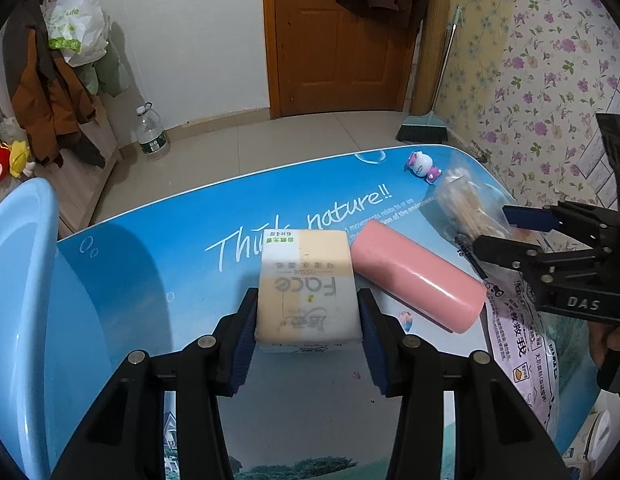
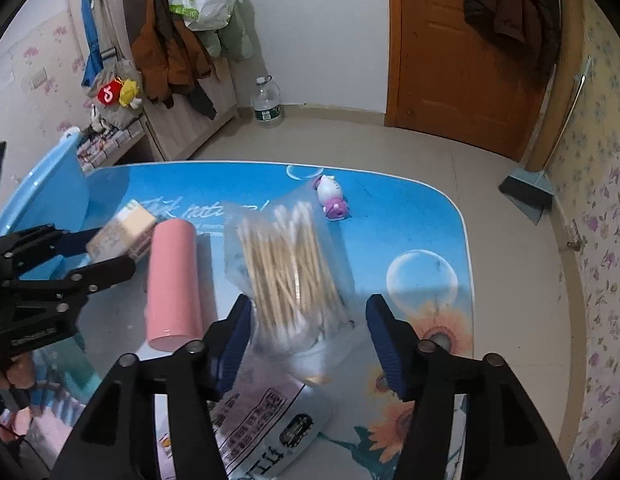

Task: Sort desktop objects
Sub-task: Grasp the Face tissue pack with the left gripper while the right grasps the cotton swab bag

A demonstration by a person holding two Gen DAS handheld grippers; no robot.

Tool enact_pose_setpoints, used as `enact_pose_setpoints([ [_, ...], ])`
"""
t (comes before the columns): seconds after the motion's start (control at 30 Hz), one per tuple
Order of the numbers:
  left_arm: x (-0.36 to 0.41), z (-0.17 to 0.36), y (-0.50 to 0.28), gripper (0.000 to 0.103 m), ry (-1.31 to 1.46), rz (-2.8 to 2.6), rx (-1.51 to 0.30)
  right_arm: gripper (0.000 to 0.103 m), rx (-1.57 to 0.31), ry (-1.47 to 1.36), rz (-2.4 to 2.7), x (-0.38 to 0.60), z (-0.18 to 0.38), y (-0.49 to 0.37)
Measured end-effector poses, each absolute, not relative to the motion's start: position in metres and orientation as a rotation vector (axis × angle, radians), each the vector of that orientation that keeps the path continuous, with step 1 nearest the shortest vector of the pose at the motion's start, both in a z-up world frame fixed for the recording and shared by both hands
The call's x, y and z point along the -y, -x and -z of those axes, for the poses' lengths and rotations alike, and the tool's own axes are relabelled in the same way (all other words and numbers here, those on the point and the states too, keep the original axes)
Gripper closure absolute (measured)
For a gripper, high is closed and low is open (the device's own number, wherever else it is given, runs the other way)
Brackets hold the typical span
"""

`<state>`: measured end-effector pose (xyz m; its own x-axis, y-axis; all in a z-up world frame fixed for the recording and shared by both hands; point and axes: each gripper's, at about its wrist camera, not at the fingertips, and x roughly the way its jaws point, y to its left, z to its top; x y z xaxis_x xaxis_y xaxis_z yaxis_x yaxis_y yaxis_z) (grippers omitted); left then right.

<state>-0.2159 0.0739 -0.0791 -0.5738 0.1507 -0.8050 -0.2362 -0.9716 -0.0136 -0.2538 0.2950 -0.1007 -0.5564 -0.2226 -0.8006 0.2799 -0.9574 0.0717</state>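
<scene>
Your left gripper (image 1: 307,322) has its fingers (image 1: 245,340) clamped on the two long sides of the tissue pack (image 1: 307,288), so that item is in hand, though from these views you cannot tell whether it has left the worktop (image 1: 157,280) yet. The pink cylinder (image 1: 418,276) lies on its side just beside the tissue pack, touching or nearly touching its far corner. Beyond the cylinder, away from the pack, sits the clear bag of cotton swabs (image 2: 285,264), and your right gripper (image 2: 310,336) has it between its fingers (image 2: 384,344). One pad is at the bag's edge, the other stands clear of it, so the fingers are apart and the bag is not yet pinched. Under that bag, nearer you than the pack, lies a printed flat packet (image 2: 265,428). The small pink and white cat figurine (image 2: 332,198) stands well beyond the tissue pack, near the worktop's far edge. The light blue basin (image 1: 21,280) is on the other side of the pack from the cylinder, and what shows of its inside looks bare. My reading is that you are at the very start: nothing is sorted, one item is gripped, one is about to be, and the cylinder, packet and figurine are untouched
</scene>
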Motion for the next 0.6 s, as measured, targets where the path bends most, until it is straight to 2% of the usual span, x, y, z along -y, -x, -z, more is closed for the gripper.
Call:
enact_pose_setpoints([
  [0.33,-0.072,0.083,0.219,0.058,1.328,-2.597,-0.127,0.043,-0.188,-1.28,2.505,-0.283,0.109,0.268],
  [0.43,-0.072,0.085,0.218,0.058,1.334,-2.595,-0.126,0.048,-0.199,-1.258,2.507,-0.281,0.108,0.265],
  [0.47,-0.072,0.085,0.218,0.058,1.332,-2.595,-0.126,0.052,-0.198,-1.254,2.509,-0.281,0.108,0.264],
  [0.5,-0.072,0.085,0.218,0.058,1.331,-2.596,-0.126,0.06,-0.192,-1.244,2.509,-0.28,0.108,0.258],
  [0.6,-0.073,0.081,0.216,0.058,1.317,-2.603,-0.123,0.066,-0.143,-1.238,2.5,-0.283,0.105,0.255],
])
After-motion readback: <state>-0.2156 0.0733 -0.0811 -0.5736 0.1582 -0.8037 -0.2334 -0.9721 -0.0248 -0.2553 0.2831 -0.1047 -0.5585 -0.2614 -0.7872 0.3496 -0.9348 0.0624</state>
